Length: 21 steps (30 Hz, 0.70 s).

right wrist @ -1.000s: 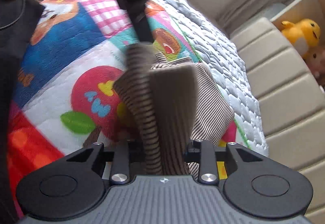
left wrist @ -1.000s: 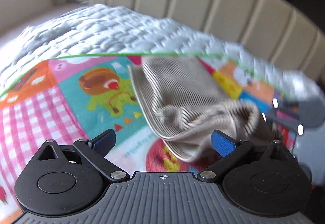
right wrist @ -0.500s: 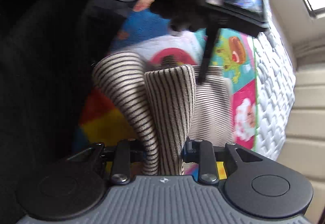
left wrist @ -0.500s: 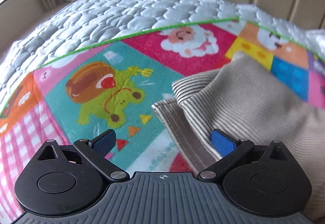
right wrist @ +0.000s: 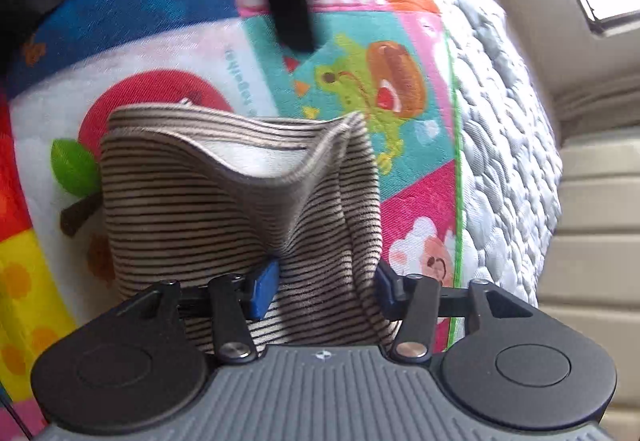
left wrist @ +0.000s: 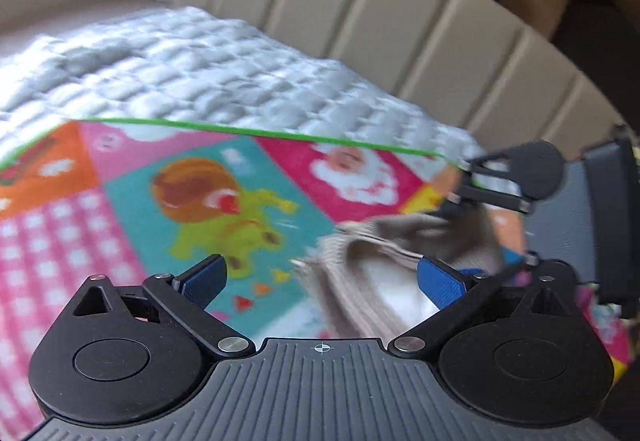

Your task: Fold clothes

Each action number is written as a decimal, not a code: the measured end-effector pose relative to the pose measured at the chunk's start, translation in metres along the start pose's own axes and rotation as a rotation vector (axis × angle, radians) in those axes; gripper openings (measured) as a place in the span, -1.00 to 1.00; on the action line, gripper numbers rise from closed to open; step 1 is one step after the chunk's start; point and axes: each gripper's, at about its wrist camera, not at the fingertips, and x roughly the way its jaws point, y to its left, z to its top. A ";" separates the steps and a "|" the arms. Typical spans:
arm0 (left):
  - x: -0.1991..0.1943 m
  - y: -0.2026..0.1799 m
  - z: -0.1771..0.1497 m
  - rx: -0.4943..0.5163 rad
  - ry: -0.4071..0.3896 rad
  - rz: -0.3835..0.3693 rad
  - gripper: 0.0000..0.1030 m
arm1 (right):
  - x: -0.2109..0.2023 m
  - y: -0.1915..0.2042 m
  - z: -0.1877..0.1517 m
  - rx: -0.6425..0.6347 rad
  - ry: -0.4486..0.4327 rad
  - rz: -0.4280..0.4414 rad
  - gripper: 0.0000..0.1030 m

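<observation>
Now your right tool (right wrist: 326, 287) has let go of the striped top (right wrist: 200, 209); both tools gape. Next, flatten the fold with your left tool (left wrist: 320, 277).

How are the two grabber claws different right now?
The left gripper has its blue pads spread wide with nothing between them; the right gripper has the striped cloth bunched between its pads, which stand closer together, though whether they pinch it is unclear. The left gripper hangs beside the cloth, over the colourful play mat; the right one is in it. Both have black arms and blue pads.
</observation>
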 end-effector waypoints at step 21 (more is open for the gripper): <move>0.064 -0.027 -0.018 0.179 0.110 0.268 1.00 | 0.035 -0.022 -0.104 1.145 -0.040 -0.288 0.95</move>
